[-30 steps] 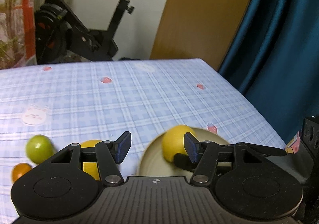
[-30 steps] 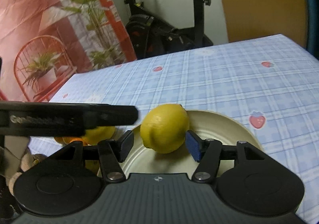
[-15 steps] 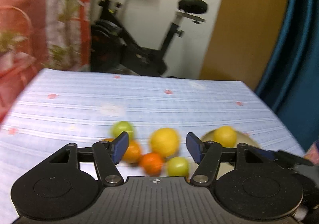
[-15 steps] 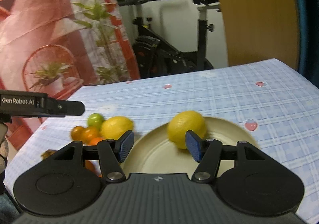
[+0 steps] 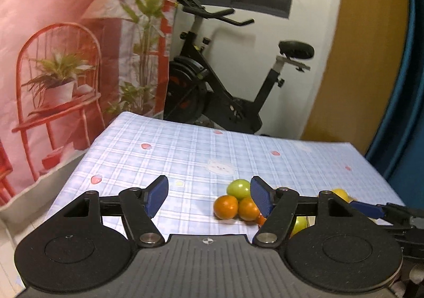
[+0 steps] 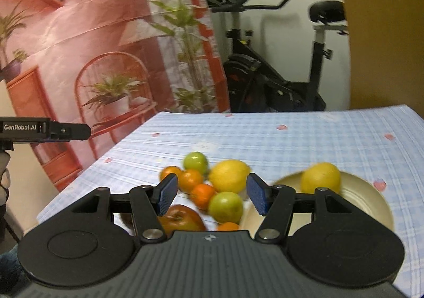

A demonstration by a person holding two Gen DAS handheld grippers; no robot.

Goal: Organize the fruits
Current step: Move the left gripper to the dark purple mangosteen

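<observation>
- Lying loose on the checked tablecloth (image 6: pixel 304 139), lower centre of the right wrist view: a heap of fruit, touching one another.
- In that heap: a lemon (image 6: pixel 229 175), a green fruit at the back (image 6: pixel 195 161), a green apple in front (image 6: pixel 225 206), three small orange fruits (image 6: pixel 202 195), a red apple (image 6: pixel 179 218) half hidden behind the gripper body.
- Already on the cream plate (image 6: pixel 371 200), lower right of that view: a second lemon (image 6: pixel 321 177), resting near the far rim.
- Right gripper (image 6: pixel 209 193): jaws apart, nothing between the pads, hanging above the heap with the lemon and orange fruits framed in the gap.
- Left gripper (image 5: pixel 209 196): jaws opening, nothing held, only bare cloth and the edge of the heap seen between the blue pads (image 5: pixel 156 194).
- Likely light, all of it; firm rinds on lemon and orange fruits, so a moderate squeeze should do.
- Round and smooth, hence prone to roll or squirt out of flat pads; best taken across the widest part, pads level with the middle, not near the top.
- Lemon: better gripped across its short girth than end to end, away from the pointed tips.
- Apples: hard but easily bruised; gentle closing advised, clear of the stem dimple.
- Crowding a risk: a nudged fruit may set its neighbours rolling toward the table edge; outermost pieces probably easiest to take first.
- Small orange fruits probably softest; least pressure there.
</observation>
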